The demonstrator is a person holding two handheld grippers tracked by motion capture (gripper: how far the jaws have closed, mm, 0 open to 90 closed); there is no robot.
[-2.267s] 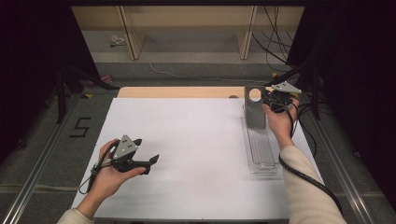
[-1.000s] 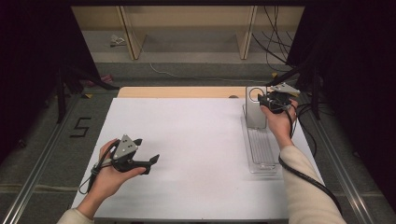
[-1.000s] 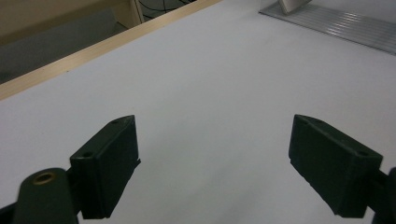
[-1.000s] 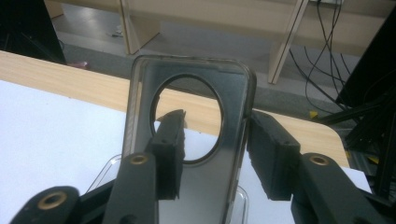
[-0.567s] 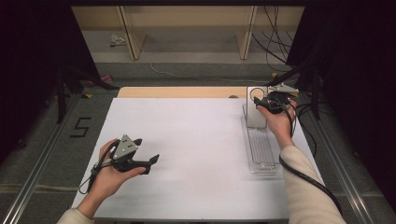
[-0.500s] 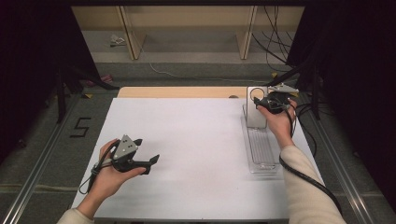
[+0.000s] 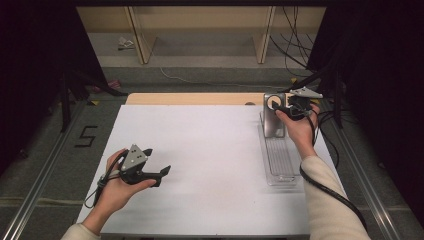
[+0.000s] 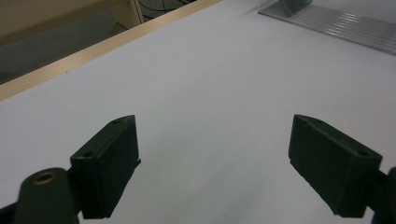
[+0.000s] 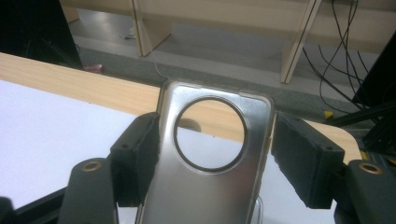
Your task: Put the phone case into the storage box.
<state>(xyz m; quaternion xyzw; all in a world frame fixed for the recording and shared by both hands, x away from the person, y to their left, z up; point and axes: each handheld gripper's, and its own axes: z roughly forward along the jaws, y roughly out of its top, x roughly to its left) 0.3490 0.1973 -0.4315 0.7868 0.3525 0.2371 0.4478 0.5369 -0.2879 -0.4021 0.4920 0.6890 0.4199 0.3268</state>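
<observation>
A translucent silvery phone case (image 9: 210,196) with a round camera hole stands upright at the far end of a clear ribbed rack (image 7: 280,160) on the right of the table. My right gripper (image 9: 210,140) has one black jaw against each long edge of the phone case (image 7: 272,122), shut on it. In the high view the right gripper (image 7: 286,109) reaches the case from the right. My left gripper (image 7: 162,172) rests low over the white table near the front left. Its jaws are wide apart in the left gripper view, so the left gripper (image 8: 212,158) is open and holds nothing.
The white tabletop (image 7: 210,150) has a wooden strip (image 7: 195,98) along its far edge. The clear rack (image 8: 345,28) shows at the top right of the left gripper view. Beyond the table are wooden shelf legs and loose cables on the floor.
My right gripper has shifted slightly left and nearer, settling around the upright phone case. The left hand and its gripper have not moved.
</observation>
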